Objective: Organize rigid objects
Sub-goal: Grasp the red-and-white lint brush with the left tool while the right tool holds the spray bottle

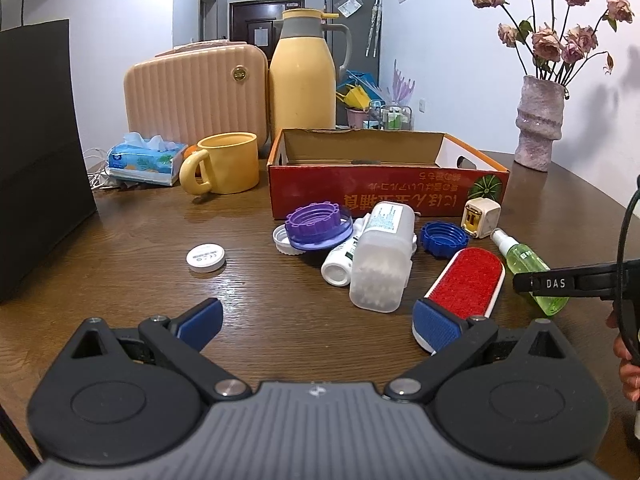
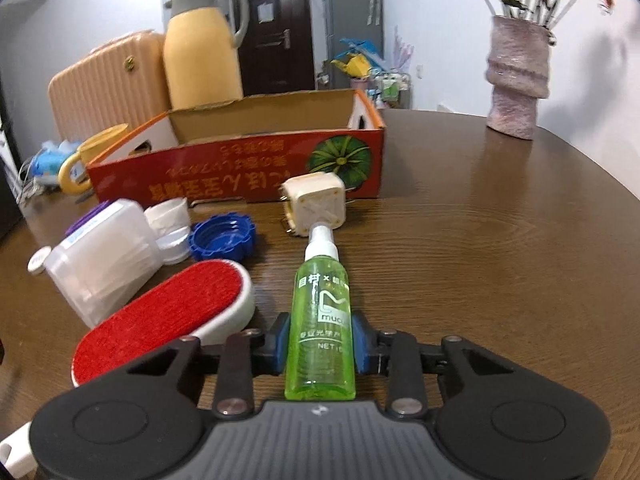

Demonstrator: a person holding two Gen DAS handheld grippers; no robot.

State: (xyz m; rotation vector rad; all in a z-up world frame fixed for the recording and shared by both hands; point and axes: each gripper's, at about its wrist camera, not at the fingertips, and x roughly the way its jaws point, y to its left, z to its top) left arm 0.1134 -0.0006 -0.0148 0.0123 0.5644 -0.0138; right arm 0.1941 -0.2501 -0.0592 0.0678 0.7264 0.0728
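My right gripper [image 2: 320,340] is shut on a green spray bottle [image 2: 322,308] that lies on the brown table, its blue pads pressing the bottle's sides. The nozzle touches a white plug adapter [image 2: 316,208]. My left gripper [image 1: 316,324] hangs open over the table with nothing between its pads. Its right pad is close to a red lint brush [image 1: 464,284]. Beyond it lie a clear swab container [image 1: 380,268], a white bottle [image 1: 338,264], a purple lid [image 1: 316,226], a blue lid [image 1: 444,238] and a round white tin [image 1: 205,257]. An open red cardboard box [image 1: 384,196] stands behind them.
At the back stand a yellow mug [image 1: 228,162], a yellow thermos jug [image 1: 302,76], a pink ribbed case [image 1: 192,92] and a tissue pack [image 1: 146,158]. A black bag [image 1: 36,152] rises at the left. A pink vase [image 1: 538,124] with dried roses is far right.
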